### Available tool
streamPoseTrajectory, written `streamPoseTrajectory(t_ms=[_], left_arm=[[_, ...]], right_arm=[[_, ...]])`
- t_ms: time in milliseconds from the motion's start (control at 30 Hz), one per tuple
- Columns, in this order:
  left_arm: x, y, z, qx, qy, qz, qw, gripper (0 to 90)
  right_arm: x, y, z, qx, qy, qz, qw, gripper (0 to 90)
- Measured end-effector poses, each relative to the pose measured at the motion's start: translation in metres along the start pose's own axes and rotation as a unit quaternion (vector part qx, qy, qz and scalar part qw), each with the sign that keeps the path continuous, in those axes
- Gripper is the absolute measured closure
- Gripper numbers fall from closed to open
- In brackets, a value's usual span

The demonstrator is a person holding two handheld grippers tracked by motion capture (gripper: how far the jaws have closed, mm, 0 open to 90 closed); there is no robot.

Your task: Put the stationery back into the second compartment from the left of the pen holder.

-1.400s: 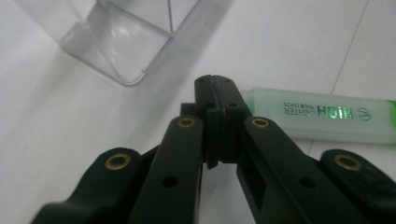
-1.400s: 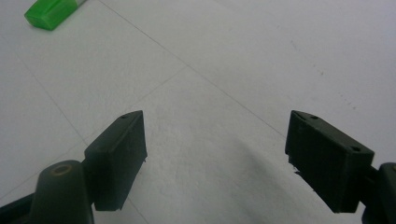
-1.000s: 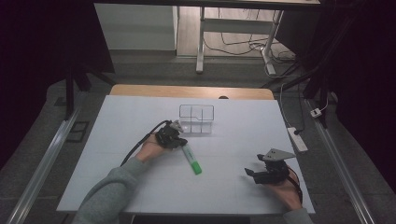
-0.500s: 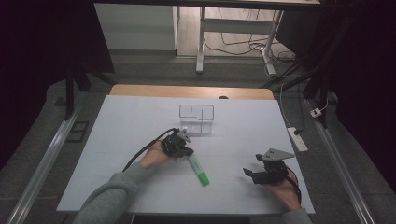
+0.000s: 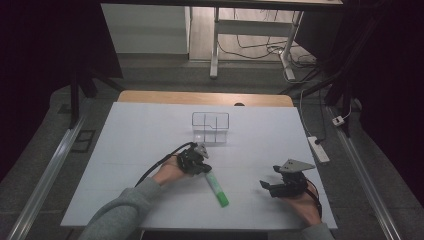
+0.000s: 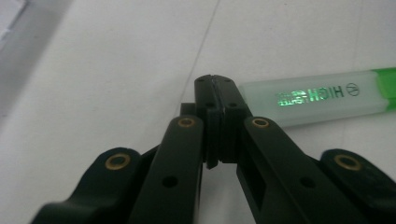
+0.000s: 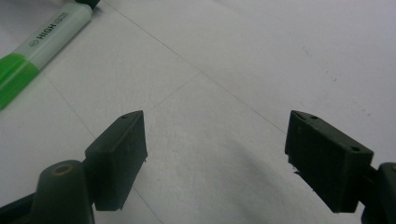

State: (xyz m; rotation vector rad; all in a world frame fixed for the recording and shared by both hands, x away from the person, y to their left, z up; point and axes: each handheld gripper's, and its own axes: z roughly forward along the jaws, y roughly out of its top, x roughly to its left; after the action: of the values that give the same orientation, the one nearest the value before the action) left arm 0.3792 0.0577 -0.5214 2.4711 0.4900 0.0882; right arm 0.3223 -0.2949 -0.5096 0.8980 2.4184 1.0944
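The white bench (image 5: 130, 150) carries a clear wire-edged rack (image 5: 210, 127) toward its far edge, middle. A green highlighter (image 5: 216, 187) lies flat near the front edge, well short of the rack, so moving it into the rack, if that is the aim, looks not yet done. The left tool (image 5: 196, 162) sits with jaws together and nothing between them, its tip just beside the pen's pale end. The right tool (image 5: 280, 187) rests with jaws apart near the front right corner. Bare surface surrounds the pen on every side.
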Motion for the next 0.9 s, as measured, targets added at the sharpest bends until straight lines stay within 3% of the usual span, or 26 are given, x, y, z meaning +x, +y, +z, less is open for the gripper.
streamPoseTrajectory(t_ms=[167,267,367,467,633,900], left_arm=[[0.001,-0.009,-0.024,-0.031,0.047,-0.034,0.9978,76.7],[-0.004,-0.025,-0.042,-0.047,0.086,-0.055,0.9937,62.3],[-0.01,-0.044,-0.059,-0.055,0.111,-0.076,0.9894,49.1],[-0.016,-0.061,-0.072,-0.061,0.121,-0.096,0.9862,39.9],[-0.023,-0.081,-0.084,-0.067,0.133,-0.113,0.9825,35.7],[-0.032,-0.103,-0.089,-0.053,0.145,-0.105,0.9824,34.0]], right_arm=[[0.003,0.003,-0.001,0.001,0.0,0.002,1.0,20.1],[0.005,0.006,-0.003,-0.004,0.004,0.001,1.0,20.1],[0.007,0.007,-0.003,-0.006,0.01,0.003,0.9999,20.0],[0.009,0.008,-0.001,0.0,0.014,0.001,0.9999,19.6],[0.011,0.009,0.002,0.009,0.019,0.004,0.9998,19.3],[0.023,0.019,0.005,0.033,0.042,0.009,0.9986,21.4]])
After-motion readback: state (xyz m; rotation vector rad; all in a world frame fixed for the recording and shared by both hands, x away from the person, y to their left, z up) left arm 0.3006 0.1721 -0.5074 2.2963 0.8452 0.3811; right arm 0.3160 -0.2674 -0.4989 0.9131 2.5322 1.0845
